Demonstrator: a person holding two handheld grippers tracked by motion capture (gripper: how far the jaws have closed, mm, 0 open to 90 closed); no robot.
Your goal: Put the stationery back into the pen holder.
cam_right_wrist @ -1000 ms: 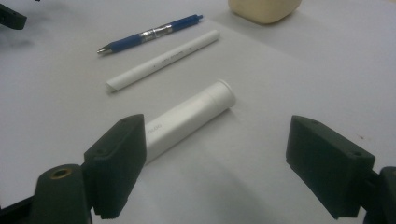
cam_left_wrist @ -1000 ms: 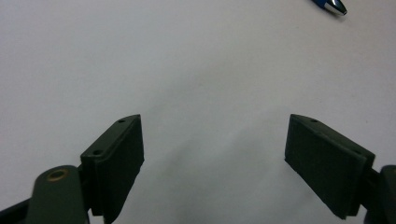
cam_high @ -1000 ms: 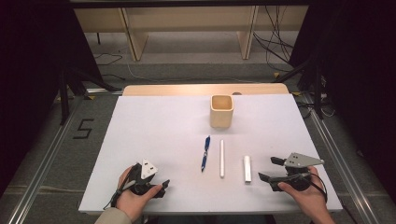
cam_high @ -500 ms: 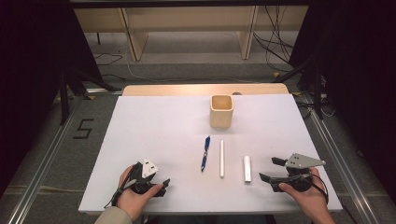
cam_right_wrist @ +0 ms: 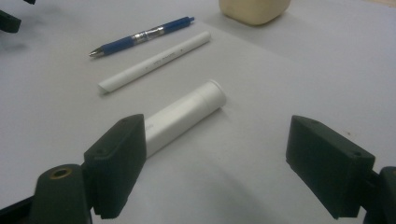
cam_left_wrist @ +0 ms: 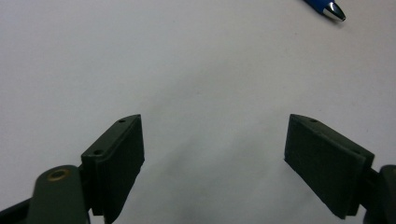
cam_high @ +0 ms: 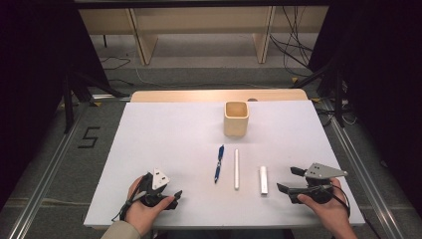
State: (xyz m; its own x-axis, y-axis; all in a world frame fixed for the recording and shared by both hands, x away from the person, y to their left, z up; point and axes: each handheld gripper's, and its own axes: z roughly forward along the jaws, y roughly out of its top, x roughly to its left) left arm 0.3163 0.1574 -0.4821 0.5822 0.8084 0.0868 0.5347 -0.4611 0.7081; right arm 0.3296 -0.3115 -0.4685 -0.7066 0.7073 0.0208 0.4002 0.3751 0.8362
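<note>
White covers the whole surface [cam_high: 164, 134] in the high view, smooth and matte. The right tool [cam_high: 291, 180] rests near the person's edge, jaws spread and empty, pointing toward a short white cylinder [cam_high: 263, 179] just beside its tips. Past that, farther from the right tool, lie a slim white stick [cam_high: 236, 169] and a blue pen [cam_high: 219, 163], all three roughly parallel. A pale square cup [cam_high: 236, 118] stands well beyond them. The left tool [cam_high: 171, 196] sits apart from the blue pen, held low over the surface.

In the left gripper view the left tool [cam_left_wrist: 212, 158] stands wide open with nothing between its black pads, bare surface beneath; the blue pen's metal tip [cam_left_wrist: 332, 9] shows far ahead to one side.

In the right gripper view the right tool [cam_right_wrist: 215, 163] is likewise fully spread and empty. The short white cylinder [cam_right_wrist: 184, 114] lies just ahead of it, its near end behind one pad. It looks like rigid, smooth plastic with a stepped cap: probably light, stiff, and inclined to roll or slip. Taking it across the middle of the barrel seems safest.
</note>
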